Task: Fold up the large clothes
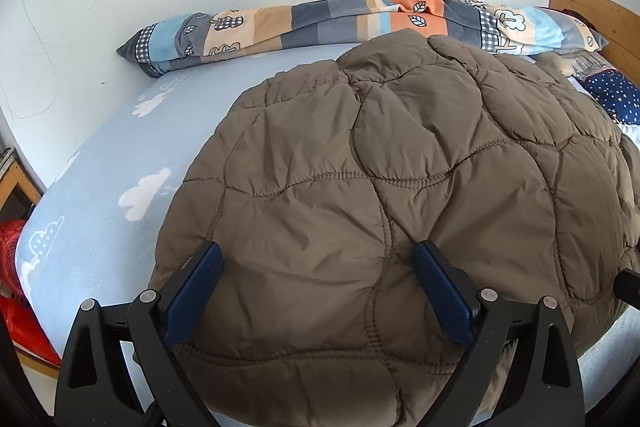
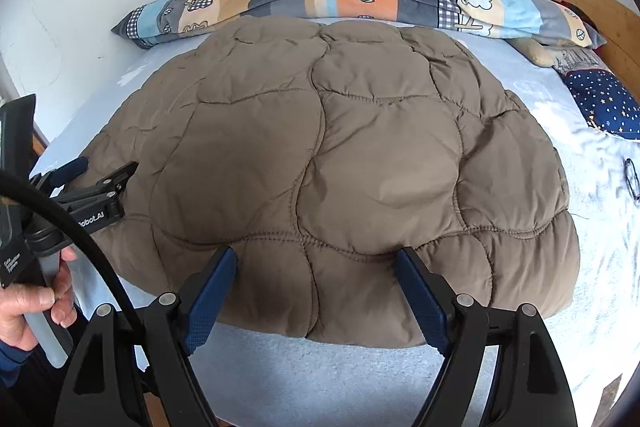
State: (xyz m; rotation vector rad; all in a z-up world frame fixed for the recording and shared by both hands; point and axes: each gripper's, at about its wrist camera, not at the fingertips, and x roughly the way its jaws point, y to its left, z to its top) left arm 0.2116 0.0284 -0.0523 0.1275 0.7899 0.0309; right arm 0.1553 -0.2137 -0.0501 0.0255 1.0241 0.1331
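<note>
A brown quilted jacket (image 1: 380,187) lies folded into a puffy bundle on a light blue bed sheet (image 1: 100,187). In the left wrist view my left gripper (image 1: 316,253) stands open over the jacket's near left part, its blue pads (image 1: 200,287) wide apart and nothing pinched. The right wrist view shows the whole jacket (image 2: 320,155). There my right gripper (image 2: 316,259) is open just above the jacket's near edge, holding nothing. The left gripper (image 2: 102,169) shows at the jacket's left edge, with a person's hand (image 2: 32,303) on its handle.
A rolled patchwork blanket (image 2: 360,3) lies along the white wall behind the jacket. A navy star pillow (image 2: 604,103) and a soft toy (image 2: 536,51) sit at the right by the wooden headboard (image 2: 592,11). A red bag (image 1: 16,267) is beside the bed, left.
</note>
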